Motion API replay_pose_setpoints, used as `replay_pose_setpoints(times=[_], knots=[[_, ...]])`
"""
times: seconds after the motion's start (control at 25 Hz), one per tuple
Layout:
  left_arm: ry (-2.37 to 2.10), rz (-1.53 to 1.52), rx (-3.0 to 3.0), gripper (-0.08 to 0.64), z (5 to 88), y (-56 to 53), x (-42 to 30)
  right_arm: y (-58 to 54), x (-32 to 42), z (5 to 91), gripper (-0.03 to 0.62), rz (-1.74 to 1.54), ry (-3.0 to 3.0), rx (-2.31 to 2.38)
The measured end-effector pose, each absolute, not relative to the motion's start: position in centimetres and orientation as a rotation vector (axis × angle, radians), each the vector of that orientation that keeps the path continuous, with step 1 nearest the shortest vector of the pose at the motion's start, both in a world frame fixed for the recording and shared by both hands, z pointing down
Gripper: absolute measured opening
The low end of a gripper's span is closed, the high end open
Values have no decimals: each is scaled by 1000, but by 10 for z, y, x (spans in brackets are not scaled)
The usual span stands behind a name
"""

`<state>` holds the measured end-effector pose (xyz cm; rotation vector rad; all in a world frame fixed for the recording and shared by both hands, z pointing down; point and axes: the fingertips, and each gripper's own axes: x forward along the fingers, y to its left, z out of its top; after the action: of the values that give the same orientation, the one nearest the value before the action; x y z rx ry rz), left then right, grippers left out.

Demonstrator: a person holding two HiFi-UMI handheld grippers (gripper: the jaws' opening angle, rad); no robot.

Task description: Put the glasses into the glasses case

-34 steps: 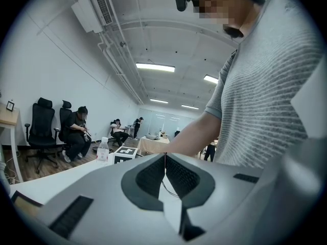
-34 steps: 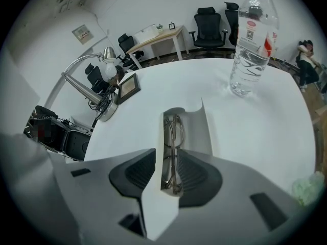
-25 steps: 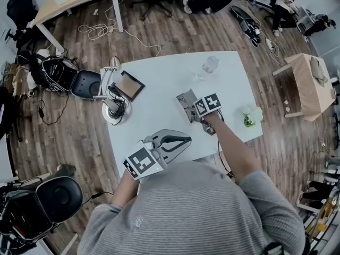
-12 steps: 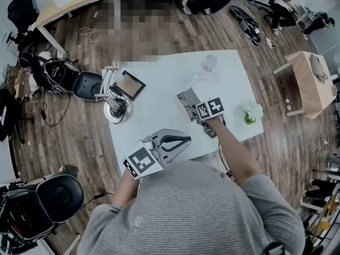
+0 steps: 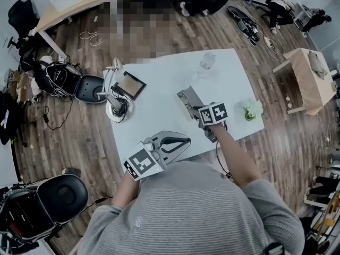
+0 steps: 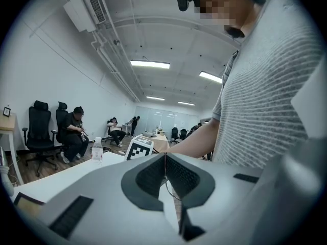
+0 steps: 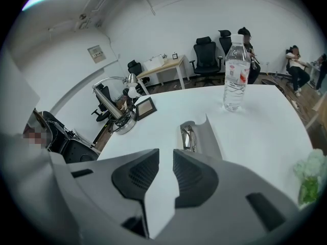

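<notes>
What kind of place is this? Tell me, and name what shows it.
Most likely an open office or lab workroom: black office chairs, a wooden desk by the wall, and loose cables lying on the floor.

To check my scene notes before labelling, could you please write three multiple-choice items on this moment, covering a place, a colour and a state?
1. Where does the water bottle stand?
A) on the table's far part, beyond the glasses case
B) on the floor
C) on a chair

2. What colour is the top of the table?
A) black
B) white
C) red

3. How is the glasses case?
A) shut
B) upside down
C) open

Answers:
1 A: the right gripper view shows it upright past the case.
2 B: the head view and the right gripper view both show a white top.
3 C: its lid stands up, with what look like the glasses inside.
</notes>
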<state>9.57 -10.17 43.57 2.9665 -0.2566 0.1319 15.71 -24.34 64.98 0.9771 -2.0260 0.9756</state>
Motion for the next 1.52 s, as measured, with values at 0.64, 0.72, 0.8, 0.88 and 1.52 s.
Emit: replay_pose_setpoints(times=[0.64,0.72,0.8,0.88,1.52], knots=[[-256,148,2989,14,430,-68,88,-207,152,626,24,912,-2100,1097],[-259,149,2991,14,431,-66,85,-206,151,624,20,904,-2103,1114],[-263,149,2994,14,430,-65,82,-204,151,621,18,900,-2109,1131],[-267,149,2998,14,428,-63,81,-201,152,615,18,901,-2123,1147],[-264,174,3006,14,429,-37,72,-159,134,578,15,854,-2226,1173]])
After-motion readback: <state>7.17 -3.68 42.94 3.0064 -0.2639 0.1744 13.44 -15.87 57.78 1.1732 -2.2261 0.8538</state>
